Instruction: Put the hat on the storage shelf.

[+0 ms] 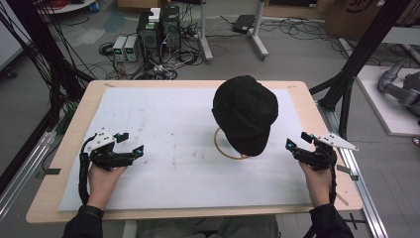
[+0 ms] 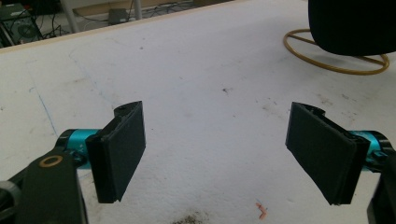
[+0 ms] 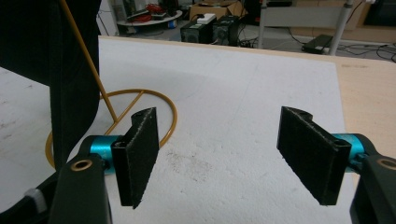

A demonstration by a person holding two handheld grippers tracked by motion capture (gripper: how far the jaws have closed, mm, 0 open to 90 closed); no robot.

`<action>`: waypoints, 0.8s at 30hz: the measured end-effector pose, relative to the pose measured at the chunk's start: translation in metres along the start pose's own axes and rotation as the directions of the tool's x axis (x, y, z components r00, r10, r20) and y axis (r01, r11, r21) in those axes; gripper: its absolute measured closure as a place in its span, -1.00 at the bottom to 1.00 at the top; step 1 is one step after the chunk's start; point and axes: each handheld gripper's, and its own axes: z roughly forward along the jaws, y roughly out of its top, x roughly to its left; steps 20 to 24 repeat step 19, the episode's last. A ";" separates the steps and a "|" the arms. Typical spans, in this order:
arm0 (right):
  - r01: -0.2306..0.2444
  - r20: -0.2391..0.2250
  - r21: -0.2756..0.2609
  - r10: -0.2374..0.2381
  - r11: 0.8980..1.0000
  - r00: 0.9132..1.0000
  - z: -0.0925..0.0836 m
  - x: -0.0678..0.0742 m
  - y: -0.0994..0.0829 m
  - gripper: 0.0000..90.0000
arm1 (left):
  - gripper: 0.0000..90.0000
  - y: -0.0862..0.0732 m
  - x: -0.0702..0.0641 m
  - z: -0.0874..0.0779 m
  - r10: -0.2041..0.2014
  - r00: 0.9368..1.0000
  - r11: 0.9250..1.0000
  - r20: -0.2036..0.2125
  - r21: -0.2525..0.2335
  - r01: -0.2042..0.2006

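The black cap (image 1: 245, 114) sits on a thin gold wire stand (image 1: 221, 147) whose ring base rests on the white mat (image 1: 163, 129), right of the table's middle and toward the far half. Its brim seems to point down and toward the person, though the dark cloth makes the edge hard to read from the high view.

The right gripper (image 1: 299, 141) is the nearer of the two: it lies just beside the cap's lower right edge, with only a short strip of bare mat between. From its own camera the cap (image 3: 51, 60) hangs to the left of the jaws and the stand's upright rod (image 3: 88, 65) slants up beside it, so a reach would go forward and to that side. Its jaws stand spread wide, with nothing between them.

The left gripper (image 1: 130, 145) is well apart from the cap, across a broad stretch of mat. Its camera has the cap (image 2: 352, 25) far off at the upper right with the ring base (image 2: 334, 65) beneath. Its jaws are likewise spread and empty.
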 end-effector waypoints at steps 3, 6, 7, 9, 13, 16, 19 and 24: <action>-0.001 0.000 0.004 0.001 1.000 1.000 0.001 0.000 0.000 -0.35 | -0.55 0.000 0.000 0.000 -0.003 1.000 1.000 -0.001 -0.002 0.003; -0.005 -0.003 0.000 0.005 1.000 1.000 0.000 0.000 0.000 -0.35 | -0.55 0.000 0.000 0.000 -0.002 1.000 1.000 0.000 -0.001 0.002; -0.004 -0.003 0.000 0.004 1.000 1.000 0.000 0.000 0.000 -0.35 | -0.55 0.000 0.000 0.000 -0.001 1.000 1.000 0.000 0.000 0.001; -0.004 -0.005 -0.001 0.004 1.000 1.000 0.000 0.000 0.000 -0.35 | -0.55 0.000 0.000 0.000 0.001 1.000 1.000 0.000 0.001 -0.001; -0.004 -0.006 0.002 0.004 1.000 1.000 0.000 0.000 0.000 -0.35 | -0.55 0.000 0.000 0.000 0.002 1.000 1.000 -0.001 0.003 -0.002; -0.004 -0.006 0.001 0.004 1.000 1.000 0.000 0.000 0.000 -0.35 | -0.55 0.000 0.001 0.000 0.001 1.000 1.000 0.000 0.002 -0.001; -0.005 -0.004 0.002 0.005 1.000 1.000 0.000 -0.001 0.000 -0.35 | -0.55 -0.001 0.001 0.000 0.003 1.000 1.000 -0.002 0.007 -0.003; -0.005 -0.004 0.002 0.005 1.000 1.000 0.000 -0.001 0.000 -0.35 | -0.55 -0.001 0.001 0.000 0.003 1.000 1.000 -0.002 0.007 -0.003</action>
